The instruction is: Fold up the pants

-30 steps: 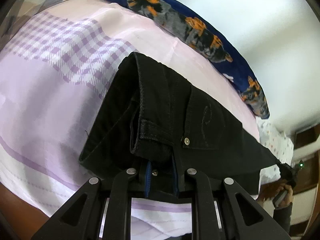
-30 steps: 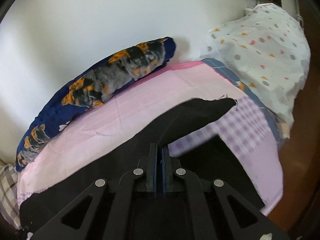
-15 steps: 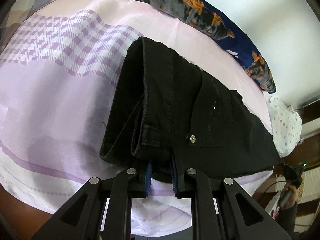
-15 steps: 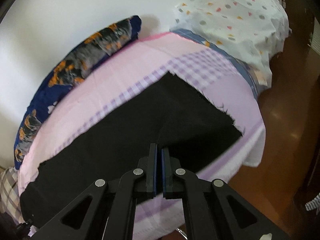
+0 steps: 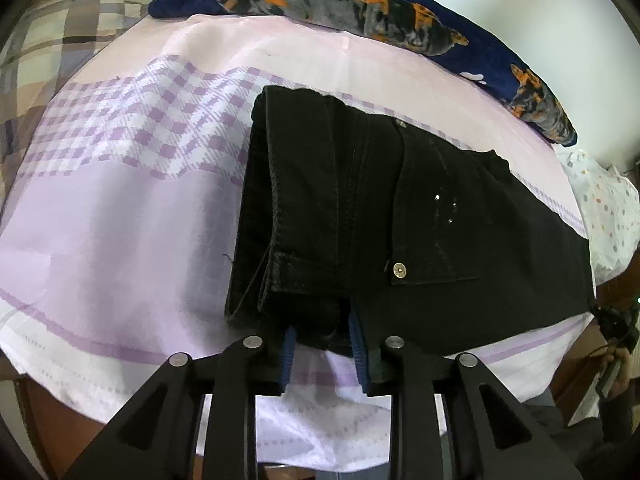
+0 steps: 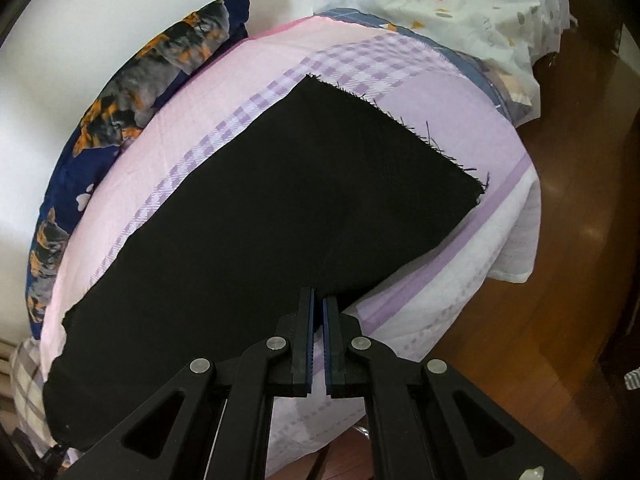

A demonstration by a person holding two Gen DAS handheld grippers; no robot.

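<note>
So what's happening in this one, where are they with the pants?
A person with a handheld gripper in each hand is folding black denim pants on a bed with a lilac and pink checked sheet. The pants lie flat, apparently folded lengthwise. The left gripper has its fingers around the waistband end at the sheet's near edge. The right gripper is nearly shut at the edge of the leg end, near the frayed hem. A dark blue pillow with orange print lies along the wall.
</note>
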